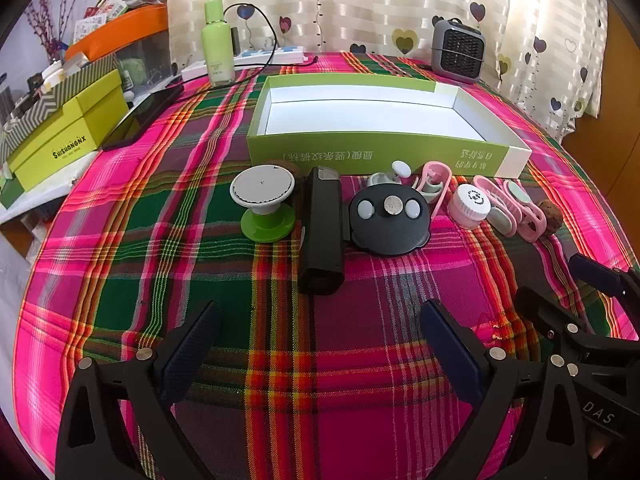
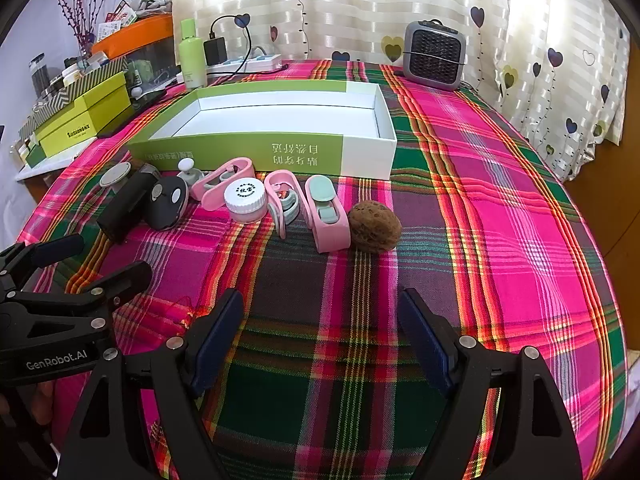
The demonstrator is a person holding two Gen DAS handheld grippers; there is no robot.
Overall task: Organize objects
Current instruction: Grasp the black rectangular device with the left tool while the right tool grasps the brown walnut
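Note:
A row of small objects lies on the plaid cloth in front of an empty green-and-white box [image 1: 376, 150] [image 2: 256, 150]: a green-based round stand [image 1: 264, 200], a black rectangular block [image 1: 322, 232] [image 2: 126, 206], a black round disc [image 1: 390, 216] [image 2: 168, 202], a white-lidded pink jar [image 1: 470, 206] [image 2: 245, 200], pink clips [image 1: 508, 206] [image 2: 326, 214] and a brown walnut [image 2: 374, 226] [image 1: 549, 210]. My left gripper [image 1: 322, 322] is open, low and short of the black block. My right gripper [image 2: 322, 308] is open, short of the walnut. Neither holds anything.
A grey fan heater [image 1: 458, 50] [image 2: 434, 54] stands at the table's back right. A green bottle [image 1: 216, 42] [image 2: 192, 56], a power strip [image 1: 268, 56] and a cable sit at the back left. A yellow-green box [image 1: 68, 136] and clutter fill a side shelf on the left.

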